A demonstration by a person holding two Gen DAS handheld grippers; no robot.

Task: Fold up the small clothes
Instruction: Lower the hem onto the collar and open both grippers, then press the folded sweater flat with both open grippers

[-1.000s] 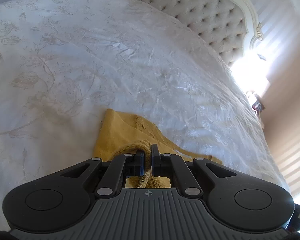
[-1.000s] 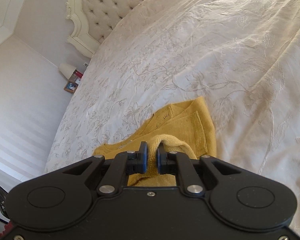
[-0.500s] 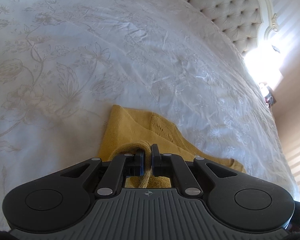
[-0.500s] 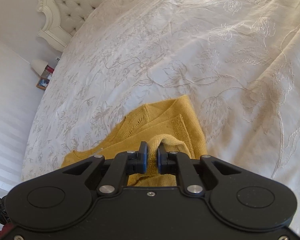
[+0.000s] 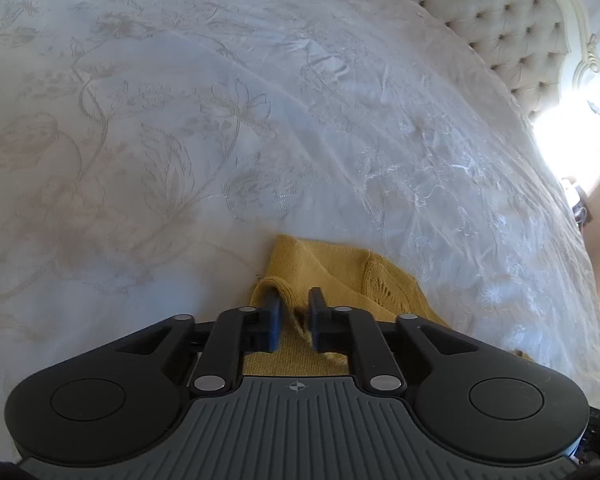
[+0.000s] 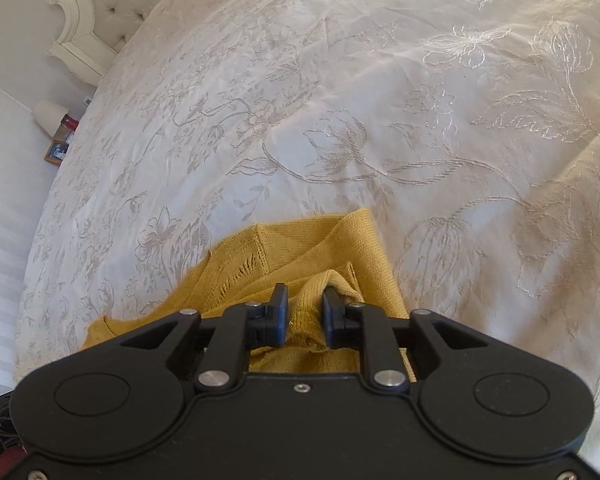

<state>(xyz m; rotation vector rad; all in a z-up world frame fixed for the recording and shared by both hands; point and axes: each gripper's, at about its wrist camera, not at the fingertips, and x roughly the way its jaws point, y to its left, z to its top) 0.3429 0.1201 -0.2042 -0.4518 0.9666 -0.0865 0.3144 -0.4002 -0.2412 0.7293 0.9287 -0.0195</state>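
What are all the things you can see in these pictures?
yellow knitted top: one, mustard yellow, lying on the bedspread right in front of both grippers.
bedspread: one, white with pale flower stitching, covering the whole bed.
headboard: one, cream and buttoned, at the far end of the bed.
lamp: one, white shade, beside the bed near the headboard.
small picture frame: one, brown edge, just below the lamp.
left gripper: one, black, jaws parted with yellow knit between them.
right gripper: one, black, jaws parted with a fold of yellow knit between them.
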